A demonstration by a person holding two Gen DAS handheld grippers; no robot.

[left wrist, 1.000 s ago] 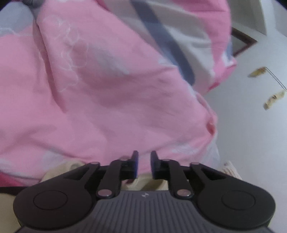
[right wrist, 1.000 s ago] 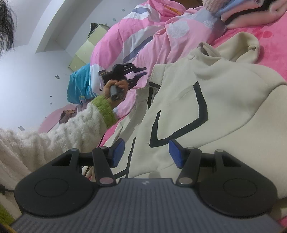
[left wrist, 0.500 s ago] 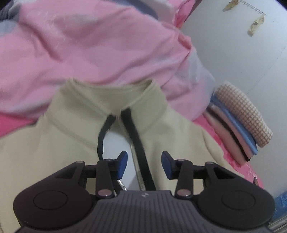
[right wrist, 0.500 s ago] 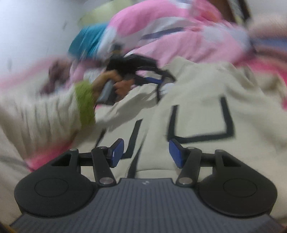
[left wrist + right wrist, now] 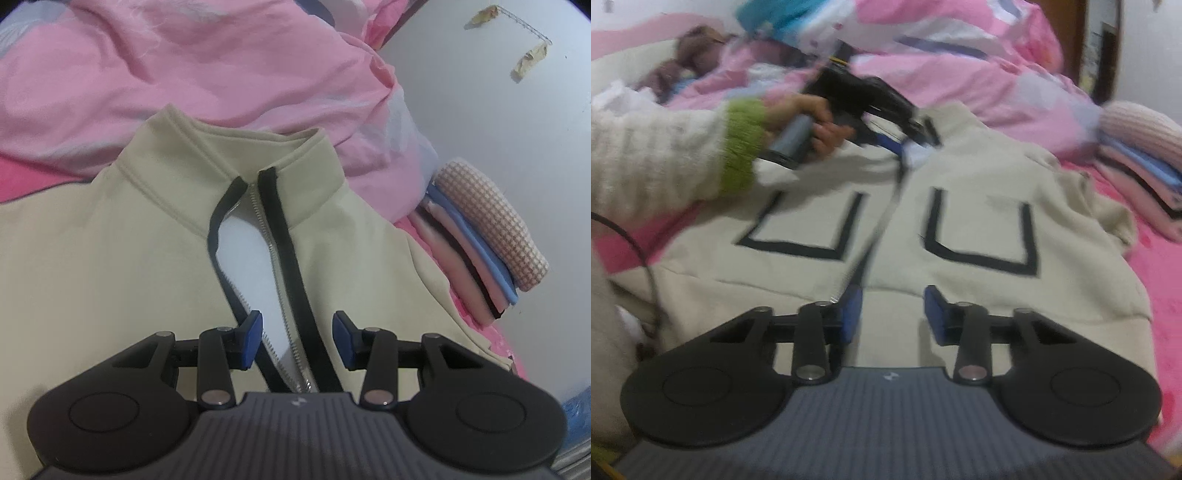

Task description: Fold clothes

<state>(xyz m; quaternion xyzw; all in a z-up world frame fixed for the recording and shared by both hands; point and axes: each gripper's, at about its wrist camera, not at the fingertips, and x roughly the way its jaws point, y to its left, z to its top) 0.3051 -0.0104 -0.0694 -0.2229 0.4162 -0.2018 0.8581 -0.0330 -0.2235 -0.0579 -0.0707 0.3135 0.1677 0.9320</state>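
A cream zip-up jacket [image 5: 110,258] with black trim lies spread front-up on the bed, its collar [image 5: 236,155] towards the pink quilt. My left gripper [image 5: 298,338] hovers over the half-open zipper [image 5: 273,258] just below the collar, jaws apart, pads touching nothing. In the right wrist view a person's hand [image 5: 812,122] in a white sleeve with a green cuff holds that gripper at the collar. My right gripper [image 5: 894,314] is over the jacket's [image 5: 979,177] hem at the zipper's lower end. Its jaws are closing, with only cloth below the gap and nothing pinched.
A crumpled pink quilt [image 5: 184,74] is heaped behind the collar. A stack of folded clothes [image 5: 491,236] sits to the right by the white wall [image 5: 498,110]. Pink bedsheet [image 5: 1160,280] shows right of the jacket. A black cable [image 5: 639,251] hangs at left.
The left view swung from the pink quilt down onto the jacket's collar, and the left jaws opened. The right view rolled level and centred on the jacket; its jaws narrowed.
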